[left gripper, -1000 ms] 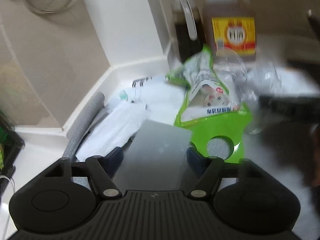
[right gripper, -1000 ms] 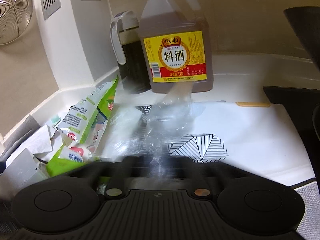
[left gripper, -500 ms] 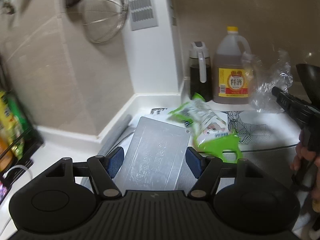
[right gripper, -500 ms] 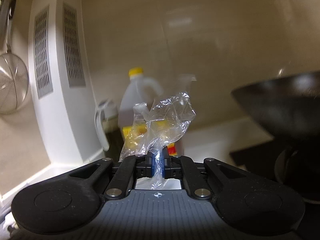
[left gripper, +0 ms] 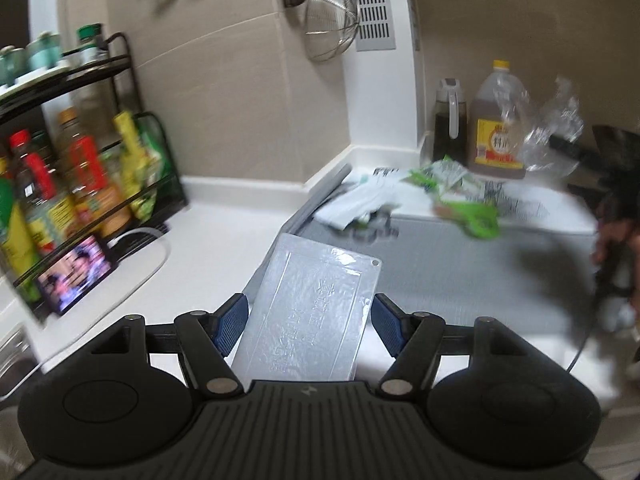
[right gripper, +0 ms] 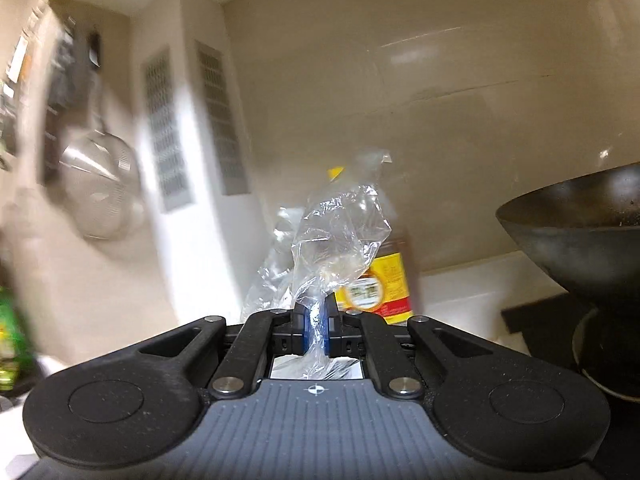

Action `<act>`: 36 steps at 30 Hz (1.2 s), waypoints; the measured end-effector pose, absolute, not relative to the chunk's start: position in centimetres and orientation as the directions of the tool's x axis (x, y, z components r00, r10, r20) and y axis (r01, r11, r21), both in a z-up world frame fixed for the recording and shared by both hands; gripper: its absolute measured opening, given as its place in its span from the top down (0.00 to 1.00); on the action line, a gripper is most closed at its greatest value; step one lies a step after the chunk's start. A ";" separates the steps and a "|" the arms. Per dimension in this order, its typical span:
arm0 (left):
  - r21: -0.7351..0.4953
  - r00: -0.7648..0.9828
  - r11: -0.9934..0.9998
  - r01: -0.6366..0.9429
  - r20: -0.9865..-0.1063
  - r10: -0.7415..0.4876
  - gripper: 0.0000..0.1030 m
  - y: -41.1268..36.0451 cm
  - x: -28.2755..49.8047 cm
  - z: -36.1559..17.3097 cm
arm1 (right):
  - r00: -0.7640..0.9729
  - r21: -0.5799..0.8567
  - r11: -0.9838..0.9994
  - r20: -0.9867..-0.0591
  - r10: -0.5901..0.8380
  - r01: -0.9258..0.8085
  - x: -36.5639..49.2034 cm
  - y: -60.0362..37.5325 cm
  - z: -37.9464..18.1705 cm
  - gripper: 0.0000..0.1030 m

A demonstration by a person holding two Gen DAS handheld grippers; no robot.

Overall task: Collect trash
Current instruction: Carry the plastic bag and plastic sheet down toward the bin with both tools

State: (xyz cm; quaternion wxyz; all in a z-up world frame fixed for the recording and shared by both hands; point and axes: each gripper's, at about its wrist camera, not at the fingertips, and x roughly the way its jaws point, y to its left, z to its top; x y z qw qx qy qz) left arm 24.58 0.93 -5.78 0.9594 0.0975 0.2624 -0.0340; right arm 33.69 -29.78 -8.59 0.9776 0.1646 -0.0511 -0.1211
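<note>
Left wrist view: high, tilted down across the white counter, far from the corner. Right wrist view: low, level, close, facing the beige wall. Both share the yellow-labelled amber jug and round wire strainer.

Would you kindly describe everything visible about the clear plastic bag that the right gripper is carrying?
The clear plastic bag is thin, crinkled, transparent film, empty as far as can be seen. The right gripper is shut on its twisted lower part, the blue pads pinching it, and a tail hangs below them. The rest billows upward in loose, glossy folds, clear of the counter. Through it shows the yellow-labelled bottle behind. The left wrist view also catches it, held up at the right, beside that bottle.
</note>
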 end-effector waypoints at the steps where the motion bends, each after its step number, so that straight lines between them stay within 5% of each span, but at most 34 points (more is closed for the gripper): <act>1: 0.178 0.862 0.978 0.109 -0.507 -0.004 0.29 1.2 23.6 -6.0 | 0.971 0.330 0.924 0.067 -0.229 0.196 32.1 -29.5 -8.5 0.94; 19: 0.136 0.863 0.986 0.094 -0.505 -0.013 0.29 3.0 7.9 -10.7 | 0.976 0.237 0.958 -0.106 0.192 -0.163 10.5 -22.5 -12.4 0.94; 27: 0.114 0.845 0.992 0.048 -0.534 0.021 0.29 4.1 5.1 -13.4 | 0.946 0.164 0.969 -0.238 0.222 -0.187 8.2 -19.6 -14.5 0.94; 36: 0.124 0.881 0.992 0.038 -0.472 0.025 0.29 5.5 5.2 -10.2 | 0.977 0.003 0.984 -0.121 0.177 -0.178 7.6 -21.1 -9.2 0.94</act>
